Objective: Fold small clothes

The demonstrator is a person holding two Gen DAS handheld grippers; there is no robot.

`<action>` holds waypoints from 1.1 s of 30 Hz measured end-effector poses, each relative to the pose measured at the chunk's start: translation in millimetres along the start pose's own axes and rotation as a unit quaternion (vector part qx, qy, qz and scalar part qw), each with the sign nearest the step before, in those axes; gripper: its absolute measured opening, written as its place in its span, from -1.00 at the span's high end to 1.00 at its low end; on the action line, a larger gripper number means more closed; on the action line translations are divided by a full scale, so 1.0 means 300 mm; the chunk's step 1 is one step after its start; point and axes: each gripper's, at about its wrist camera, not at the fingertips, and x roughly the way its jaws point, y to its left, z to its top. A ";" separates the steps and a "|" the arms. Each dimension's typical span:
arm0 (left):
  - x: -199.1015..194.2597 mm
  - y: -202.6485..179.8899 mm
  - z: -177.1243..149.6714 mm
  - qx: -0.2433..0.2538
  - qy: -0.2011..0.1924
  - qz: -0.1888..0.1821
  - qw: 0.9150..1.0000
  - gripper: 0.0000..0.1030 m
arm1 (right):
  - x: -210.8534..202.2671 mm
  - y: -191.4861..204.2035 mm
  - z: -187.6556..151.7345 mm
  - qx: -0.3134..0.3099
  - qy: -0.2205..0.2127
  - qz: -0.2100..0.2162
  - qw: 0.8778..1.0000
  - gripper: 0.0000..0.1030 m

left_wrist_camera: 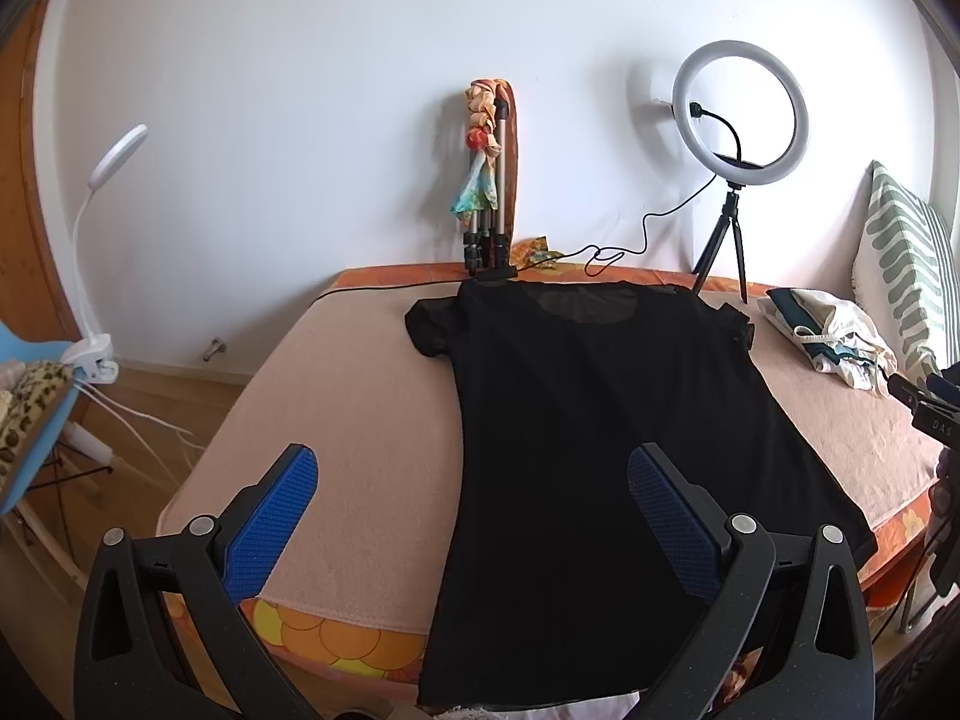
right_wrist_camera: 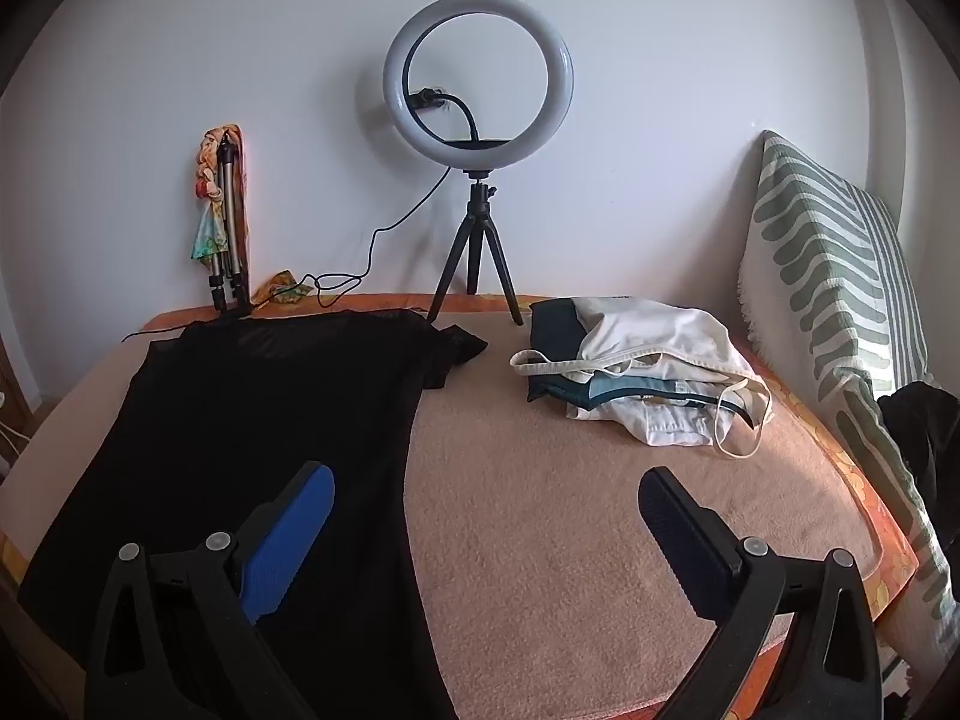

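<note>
Two grippers hover over a bed (right_wrist_camera: pixel 540 480) covered in a peach blanket, both with fingers spread wide and holding nothing. Seen from the left wrist, the left gripper (left_wrist_camera: pixel 474 474) frames the lower part of a black T-shirt (left_wrist_camera: pixel 588 420), which lies flat and face-down or face-up (the dark fabric makes it hard to tell which) with its collar toward the wall and its hem hanging over the near edge of the bed. One blue-padded finger (left_wrist_camera: pixel 273 522) sits above bare blanket to the shirt's left; the other is over the black cloth, though whether it touches it cannot be told. From the right wrist, the right gripper (right_wrist_camera: pixel 486 510) straddles the shirt's right edge: its blue finger (right_wrist_camera: pixel 294 540) is over the black T-shirt (right_wrist_camera: pixel 240 420), its other finger over open blanket. Beyond it, near the striped green-and-white pillow (right_wrist_camera: pixel 840 276) propped at the head of the bed, rests a small stack of folded clothes (right_wrist_camera: pixel 636 372) in white, teal and dark tones, with loose straps trailing off it. At the wall stand a ring light (right_wrist_camera: pixel 477 78) on a short black tripod, its cable curling along the bed's far edge, and a folded tripod (right_wrist_camera: pixel 225 222) with a coloured scarf tied to it. A white clip-on lamp (left_wrist_camera: pixel 102 240) is clamped to a blue chair (left_wrist_camera: pixel 36 420) at the left of the bed
</note>
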 end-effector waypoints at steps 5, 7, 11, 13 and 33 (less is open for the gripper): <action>-0.001 0.001 0.000 -0.001 -0.001 0.000 1.000 -0.99 | 0.002 -0.001 -0.004 -0.001 0.000 0.000 1.000 -1.00; -0.002 -0.001 0.001 -0.001 -0.001 0.001 1.000 -1.00 | -0.002 0.002 -0.001 -0.003 -0.001 0.001 1.000 -1.00; -0.002 -0.001 0.000 -0.001 -0.002 0.001 1.000 -1.00 | -0.004 0.007 0.006 -0.005 -0.003 0.000 1.000 -1.00; -0.001 0.002 0.000 -0.001 -0.001 0.001 1.000 -1.00 | -0.004 0.006 0.005 -0.002 -0.002 0.001 1.000 -1.00; -0.002 0.005 -0.009 -0.002 -0.001 -0.004 1.000 -0.99 | -0.006 0.012 0.002 -0.001 -0.012 0.000 1.000 -1.00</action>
